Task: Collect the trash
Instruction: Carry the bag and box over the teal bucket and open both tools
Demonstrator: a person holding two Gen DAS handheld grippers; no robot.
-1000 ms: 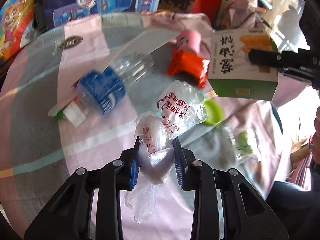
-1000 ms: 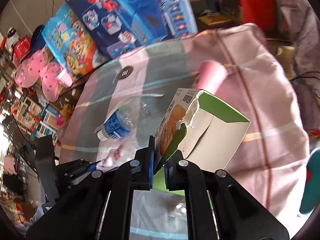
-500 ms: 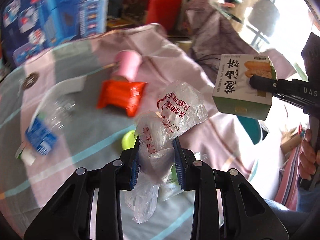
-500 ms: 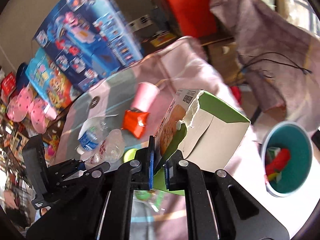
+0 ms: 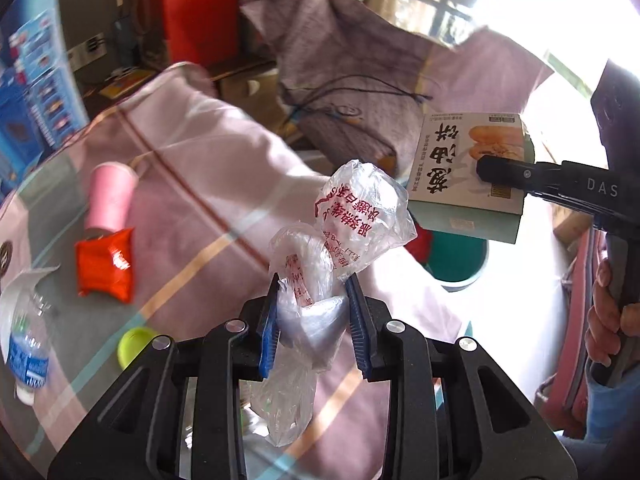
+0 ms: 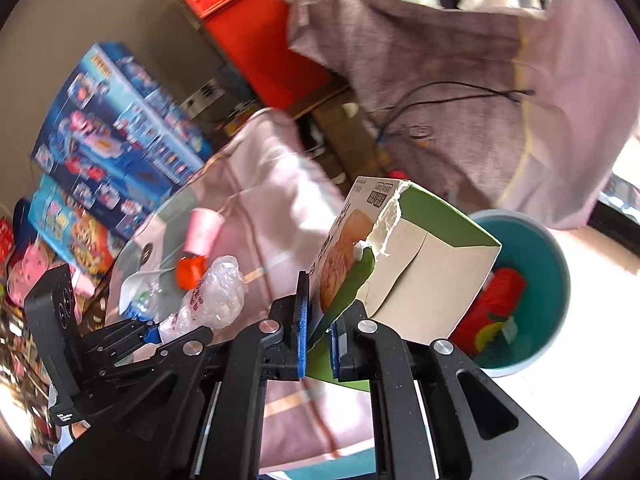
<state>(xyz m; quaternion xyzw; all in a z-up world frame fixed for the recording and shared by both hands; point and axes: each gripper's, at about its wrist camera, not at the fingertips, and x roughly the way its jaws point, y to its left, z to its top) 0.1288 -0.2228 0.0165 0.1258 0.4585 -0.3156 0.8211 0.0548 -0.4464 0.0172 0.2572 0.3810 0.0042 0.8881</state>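
Observation:
My left gripper is shut on a crumpled clear plastic bag with red print, held up over the table's right edge. My right gripper is shut on a torn flap of a green and white food box, which hangs beside a teal trash bin on the floor. The bin holds red and yellow trash. In the left wrist view the box and the right gripper show at the right, above the bin. In the right wrist view the bag and the left gripper show at the lower left.
On the pink checked tablecloth lie a pink cup, an orange-red packet, a yellow-green cap and a clear bottle with a blue label. Toy boxes stand behind the table. A purple cloth drapes furniture beyond the bin.
Both grippers have swung right, off the table's middle toward its edge, each keeping its load. The teal bin has come into view under the box; the bottle and packet have slid to the left.

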